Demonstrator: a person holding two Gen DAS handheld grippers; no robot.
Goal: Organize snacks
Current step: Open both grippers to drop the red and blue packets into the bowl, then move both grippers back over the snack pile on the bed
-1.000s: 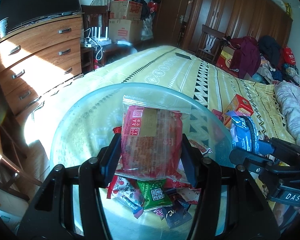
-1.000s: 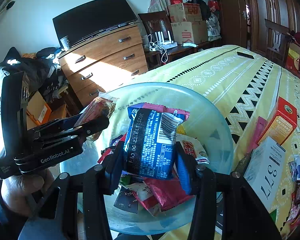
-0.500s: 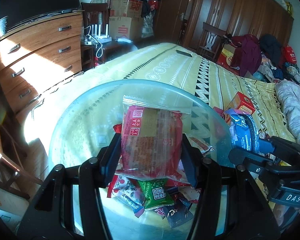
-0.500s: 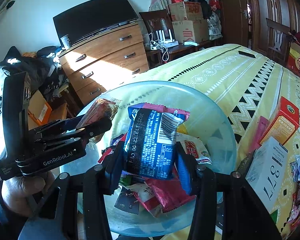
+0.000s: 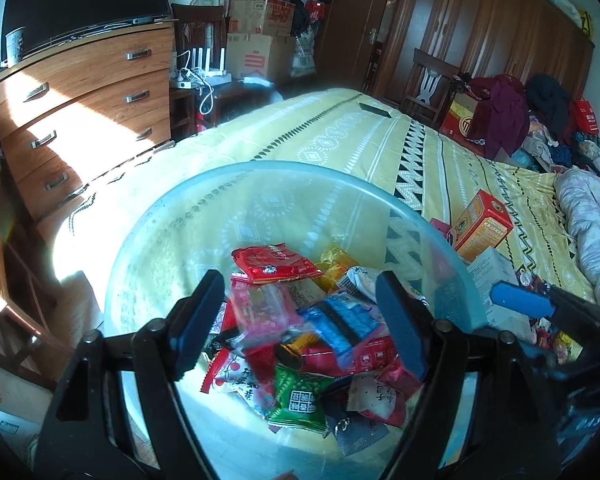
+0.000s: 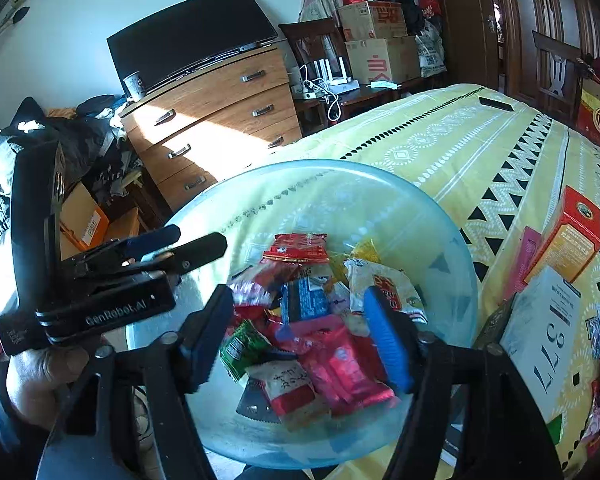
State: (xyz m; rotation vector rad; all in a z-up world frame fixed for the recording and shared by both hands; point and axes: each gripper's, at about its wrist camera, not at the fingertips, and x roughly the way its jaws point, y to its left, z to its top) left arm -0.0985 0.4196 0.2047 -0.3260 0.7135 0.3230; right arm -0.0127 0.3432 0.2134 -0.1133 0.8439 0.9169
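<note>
Jaws spread wide on both tools now, nothing between them! Half a second ago the left gripper [image 5: 300, 320] pinched a clear-and-red crinkly packet [image 5: 266, 312] and the right gripper [image 6: 300, 332] clamped a glossy blue foil packet [image 6: 304, 298]; both have been let go. The clear-and-red packet shows blurred in the middle of the left wrist view, atop the heap, and the blue one lies beside it, also blurred at mid-frame in the right wrist view.

All of it sits in the round translucent pale-blue plastic bowl [image 5: 148, 248], smooth-walled, with the bedspread pattern showing through it. The heap is shiny wrappers: a red foil pouch [image 5: 276, 266] at the back, a green square sachet [image 5: 300, 402] toward the lower centre, and a white-and-red pillow pack [image 6: 384, 288] just behind the right tool's blue ribbed pad.

The bowl rests on the yellow patterned bedspread [image 5: 340, 140]. At the right of the frame stand an orange cardboard carton [image 5: 482, 226] and a white box printed with large numerals [image 6: 544, 340], both apart from the bowl's rim.
</note>
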